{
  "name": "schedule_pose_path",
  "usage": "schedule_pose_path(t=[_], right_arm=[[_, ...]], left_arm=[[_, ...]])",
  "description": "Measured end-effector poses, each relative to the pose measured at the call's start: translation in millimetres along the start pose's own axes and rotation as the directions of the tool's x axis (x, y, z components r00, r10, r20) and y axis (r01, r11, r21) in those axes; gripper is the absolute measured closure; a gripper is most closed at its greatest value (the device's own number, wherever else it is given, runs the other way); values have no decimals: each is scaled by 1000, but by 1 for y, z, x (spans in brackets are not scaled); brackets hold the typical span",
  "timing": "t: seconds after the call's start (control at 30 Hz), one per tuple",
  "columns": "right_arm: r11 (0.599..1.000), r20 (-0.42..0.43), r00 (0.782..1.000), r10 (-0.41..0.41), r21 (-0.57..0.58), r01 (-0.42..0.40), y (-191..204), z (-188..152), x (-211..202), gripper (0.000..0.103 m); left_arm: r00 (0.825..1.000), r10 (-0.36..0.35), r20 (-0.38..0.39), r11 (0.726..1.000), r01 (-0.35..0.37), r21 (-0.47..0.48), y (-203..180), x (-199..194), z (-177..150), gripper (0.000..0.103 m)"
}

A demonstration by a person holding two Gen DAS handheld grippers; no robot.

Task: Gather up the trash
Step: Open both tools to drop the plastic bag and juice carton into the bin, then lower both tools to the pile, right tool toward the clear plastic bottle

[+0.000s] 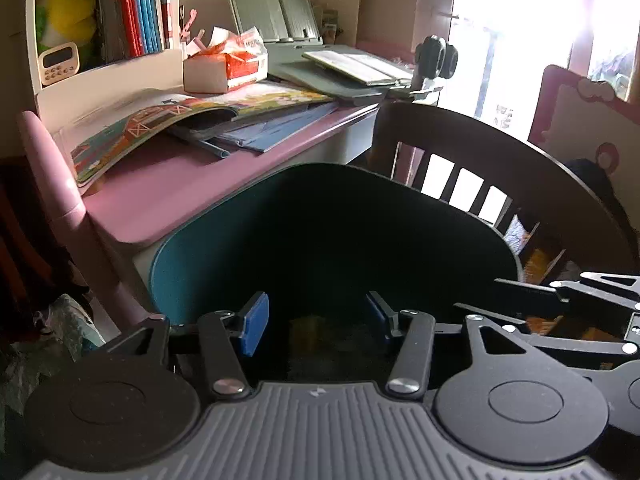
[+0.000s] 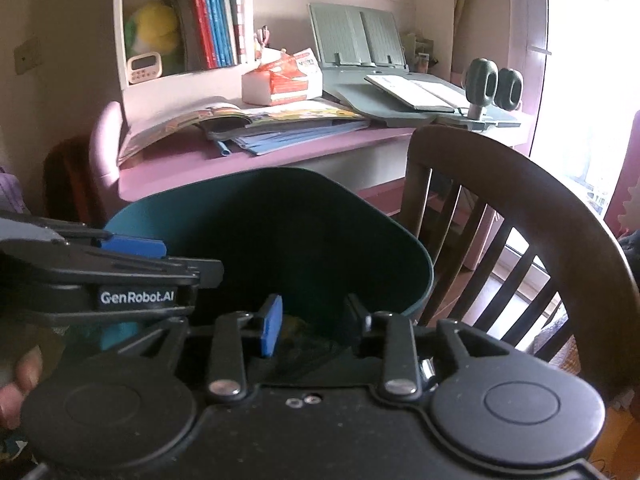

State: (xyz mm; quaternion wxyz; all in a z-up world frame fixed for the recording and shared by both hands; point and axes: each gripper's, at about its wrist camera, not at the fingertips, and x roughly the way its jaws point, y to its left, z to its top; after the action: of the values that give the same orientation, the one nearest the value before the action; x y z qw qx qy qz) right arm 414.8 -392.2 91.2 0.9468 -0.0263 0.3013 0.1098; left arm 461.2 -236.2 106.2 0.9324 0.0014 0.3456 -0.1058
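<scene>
Now both grippers' jaws (image 1: 316,320) (image 2: 312,322) gape over teal bin (image 1: 192,272).

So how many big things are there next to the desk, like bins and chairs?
Teal plastic trash bin: 1
Dark brown wooden slat-back chair: 1
Pink desk: 1
Total: 3
</scene>
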Motion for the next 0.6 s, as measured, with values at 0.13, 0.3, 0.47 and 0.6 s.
schedule_pose_path(t=[0.13,0.3,0.47,0.6], right_arm=[[1000,18,1000,20,9,-20,6,-1,-19,70],[998,41,998,55,7,-56,20,-3,-49,70],[997,59,996,74,-28,-72,43,-10,-76,70],[994,74,992,104,-54,-100,63,-17,-98,70]], left_arm=[[1000,-23,20,1000,23,1,4,-25,-5,50],[998,-43,39,999,43,3,13,-64,-18,50],[997,-57,53,998,57,6,25,-102,-36,50],[996,-50,72,999,50,-4,39,-130,-52,50]])
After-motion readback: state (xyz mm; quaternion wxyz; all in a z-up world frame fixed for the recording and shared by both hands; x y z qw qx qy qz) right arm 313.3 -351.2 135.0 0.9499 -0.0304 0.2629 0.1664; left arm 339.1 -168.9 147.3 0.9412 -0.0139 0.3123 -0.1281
